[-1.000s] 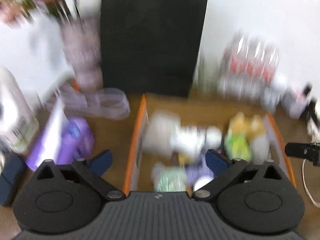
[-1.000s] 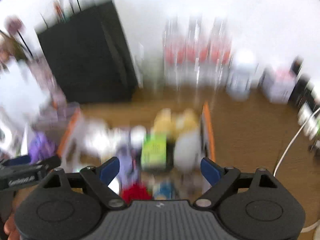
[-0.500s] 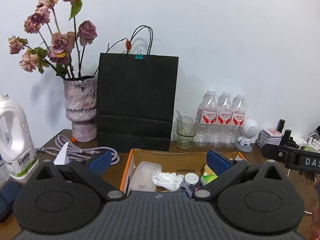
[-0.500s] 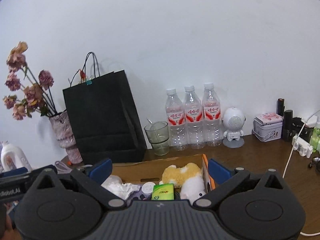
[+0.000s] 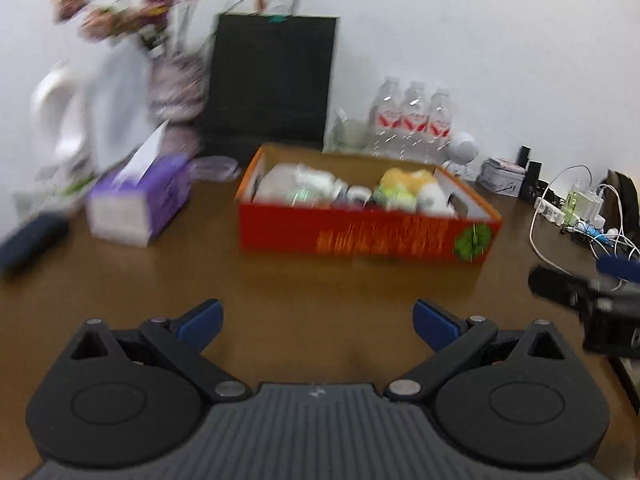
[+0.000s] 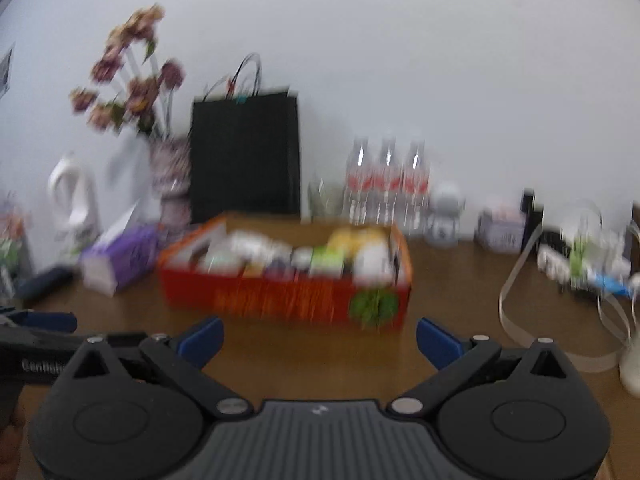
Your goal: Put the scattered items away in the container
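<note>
An orange cardboard box (image 5: 360, 236) (image 6: 280, 300) stands on the brown table, filled with several items: a yellow plush toy (image 5: 404, 180), a green packet (image 6: 326, 258), white tissue and small jars. My left gripper (image 5: 316, 320) is open with nothing between its blue pads, well in front of the box above bare tabletop. My right gripper (image 6: 318, 340) is open and empty too, just in front of the box's near wall. The right gripper also shows at the right edge of the left wrist view (image 5: 580, 292). Both views are motion-blurred.
A purple tissue box (image 5: 136, 204) sits left of the orange box, with a white jug (image 5: 56, 128) and a vase of dried flowers (image 5: 176, 80) behind. A black paper bag (image 5: 272, 80), three water bottles (image 5: 412, 120) and a glass stand at the back. Cables and a power strip (image 5: 560, 208) lie right.
Both grippers have pulled back from over the box and sunk toward the table. The box now lies whole in front of them, its orange front wall showing. The right jaws have spread wider.
</note>
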Motion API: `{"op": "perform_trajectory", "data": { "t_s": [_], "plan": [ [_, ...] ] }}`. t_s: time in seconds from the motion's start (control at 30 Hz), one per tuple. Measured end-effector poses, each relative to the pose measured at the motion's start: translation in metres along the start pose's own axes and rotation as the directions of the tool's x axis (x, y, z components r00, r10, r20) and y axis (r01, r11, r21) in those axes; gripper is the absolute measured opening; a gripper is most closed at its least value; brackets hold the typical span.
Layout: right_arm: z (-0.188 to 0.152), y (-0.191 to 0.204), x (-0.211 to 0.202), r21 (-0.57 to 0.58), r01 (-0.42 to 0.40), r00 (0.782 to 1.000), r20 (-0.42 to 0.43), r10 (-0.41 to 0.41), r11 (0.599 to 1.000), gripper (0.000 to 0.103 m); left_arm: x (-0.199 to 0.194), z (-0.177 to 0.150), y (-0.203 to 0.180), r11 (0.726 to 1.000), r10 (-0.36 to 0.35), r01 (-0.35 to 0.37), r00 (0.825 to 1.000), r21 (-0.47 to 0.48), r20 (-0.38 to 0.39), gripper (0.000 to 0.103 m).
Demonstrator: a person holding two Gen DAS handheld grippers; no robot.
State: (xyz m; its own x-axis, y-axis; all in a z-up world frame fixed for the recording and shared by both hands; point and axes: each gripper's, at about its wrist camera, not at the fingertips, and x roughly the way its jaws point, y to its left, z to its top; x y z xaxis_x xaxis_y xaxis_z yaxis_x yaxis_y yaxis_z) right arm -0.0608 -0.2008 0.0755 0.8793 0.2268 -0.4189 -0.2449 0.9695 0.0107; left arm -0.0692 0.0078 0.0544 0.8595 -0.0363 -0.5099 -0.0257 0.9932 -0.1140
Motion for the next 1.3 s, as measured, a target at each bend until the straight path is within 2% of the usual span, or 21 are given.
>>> {"op": "perform_trajectory", "data": {
  "t_s": [0.1,0.17,0.27,0.37,0.43,0.57,0.73,0.93,1.3],
  "plan": [
    [-0.035,0.001,-0.025,-0.015,-0.006,0.999,-0.04,0.005,1.0,0.103,-0.022,-0.034,0.007,0.999,0.014,-0.015,1.0,-0.046,-0.02,0.103],
    [-0.054,0.0,-0.035,-0.025,0.015,0.998,-0.065,-0.017,1.0,0.103,-0.031,-0.043,0.01,0.998,0.06,-0.061,0.998,-0.022,-0.035,0.103],
    [-0.068,-0.001,-0.042,-0.014,0.013,0.997,-0.082,-0.014,1.0,0.103,-0.04,-0.047,0.017,0.993,0.115,-0.115,0.993,-0.017,-0.006,0.103],
    [-0.068,0.0,-0.035,-0.006,0.009,0.996,-0.091,-0.009,1.0,0.103,-0.035,-0.045,0.022,0.993,0.116,-0.117,0.993,-0.02,-0.033,0.103],
    [-0.067,0.001,-0.026,-0.002,0.002,0.994,-0.109,-0.002,1.0,0.103,-0.026,-0.045,0.019,0.995,0.102,-0.102,0.993,0.013,-0.059,0.103],
    [-0.064,0.006,0.005,0.002,-0.016,0.978,-0.207,0.016,1.0,0.103,0.0,-0.042,0.01,0.995,0.086,-0.08,0.991,0.063,-0.106,0.103],
    [-0.059,0.012,0.039,0.025,-0.023,0.966,-0.256,0.029,0.999,0.103,0.032,-0.036,0.003,0.99,0.092,-0.072,0.981,0.122,-0.168,0.103],
    [-0.054,0.009,0.066,0.013,0.029,0.958,-0.286,-0.024,0.999,0.103,0.057,-0.025,0.006,0.988,0.083,-0.056,0.978,0.143,-0.189,0.103],
    [-0.049,0.005,0.08,0.025,0.043,0.964,-0.264,-0.035,0.999,0.103,0.068,-0.024,0.005,0.991,0.06,-0.04,0.986,0.126,-0.155,0.103]
  ]
}}
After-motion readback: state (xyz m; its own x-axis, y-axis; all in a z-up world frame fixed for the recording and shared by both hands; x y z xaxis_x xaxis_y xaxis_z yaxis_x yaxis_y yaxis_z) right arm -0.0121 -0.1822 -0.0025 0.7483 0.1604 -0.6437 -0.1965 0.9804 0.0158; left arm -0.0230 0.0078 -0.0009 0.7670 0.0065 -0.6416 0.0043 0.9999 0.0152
